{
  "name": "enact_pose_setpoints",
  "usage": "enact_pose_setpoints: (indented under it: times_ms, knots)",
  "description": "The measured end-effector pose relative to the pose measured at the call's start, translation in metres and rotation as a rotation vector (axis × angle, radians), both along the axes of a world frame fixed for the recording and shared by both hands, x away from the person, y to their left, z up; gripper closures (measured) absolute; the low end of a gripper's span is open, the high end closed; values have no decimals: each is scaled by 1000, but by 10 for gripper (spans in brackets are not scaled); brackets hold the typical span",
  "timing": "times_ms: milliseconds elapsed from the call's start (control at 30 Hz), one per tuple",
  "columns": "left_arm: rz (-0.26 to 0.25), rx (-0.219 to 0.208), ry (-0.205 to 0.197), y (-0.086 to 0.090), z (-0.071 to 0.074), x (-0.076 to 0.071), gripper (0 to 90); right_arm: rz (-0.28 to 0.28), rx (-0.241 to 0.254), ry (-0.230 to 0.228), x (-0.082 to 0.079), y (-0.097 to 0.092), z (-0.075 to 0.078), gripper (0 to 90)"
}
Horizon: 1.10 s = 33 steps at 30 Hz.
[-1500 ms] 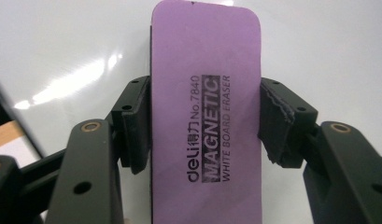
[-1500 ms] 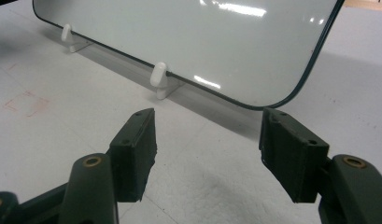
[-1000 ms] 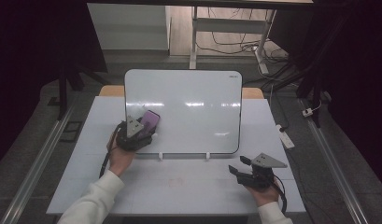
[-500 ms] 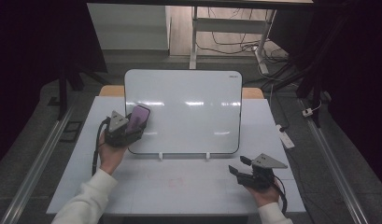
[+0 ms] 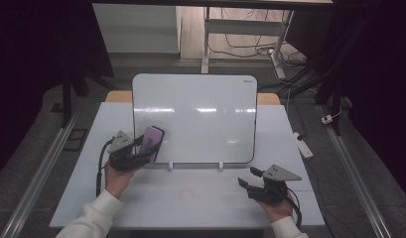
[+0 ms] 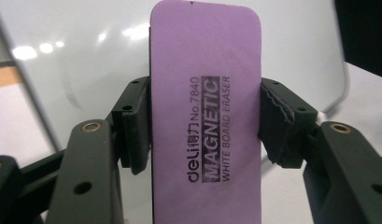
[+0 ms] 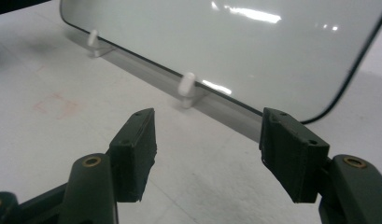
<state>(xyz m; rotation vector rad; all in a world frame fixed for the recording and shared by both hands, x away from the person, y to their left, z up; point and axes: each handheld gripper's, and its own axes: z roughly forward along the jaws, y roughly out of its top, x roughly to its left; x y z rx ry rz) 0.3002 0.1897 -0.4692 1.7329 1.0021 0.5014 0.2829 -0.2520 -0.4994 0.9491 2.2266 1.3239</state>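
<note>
Since a moment ago, our left tool (image 5: pixel 147 151) has carried the purple eraser (image 5: pixel 152 141) rightward along the whiteboard's (image 5: pixel 200 114) lower left edge, jaws clamped on its sides. Our right tool (image 5: pixel 250 179) rests over the table (image 5: pixel 190 198), jaws apart and empty.

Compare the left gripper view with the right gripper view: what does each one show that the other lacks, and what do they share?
Left gripper view: a purple eraser printed "MAGNETIC WHITE BOARD ERASER", clamped between the left gripper pads.

Right gripper view: the right gripper open with nothing between its jaws, two white feet propping the board, and a faint reddish mark on the table.

Both: the whiteboard, wiped clean, with light glare on it.
</note>
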Motion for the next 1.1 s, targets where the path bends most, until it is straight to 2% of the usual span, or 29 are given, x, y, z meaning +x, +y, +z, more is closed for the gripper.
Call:
enact_pose_setpoints:
  times_ms: [333,533,700,933,1100]
  knots:
    - [-95,-24,36,-21,-6,-8,410,60,10,6,-7,17,2,360]
    - [-148,-51,43,-35,-5,-10,410,97,34,18,-11,27,4,360]
    - [-187,-48,43,-52,-5,-12,410,128,38,19,-17,39,7,358]
    - [-216,-71,43,-69,-4,-12,410,153,58,40,-24,55,8,356]
    - [-225,-67,34,-77,-4,-13,410,163,69,51,-26,66,8,356]
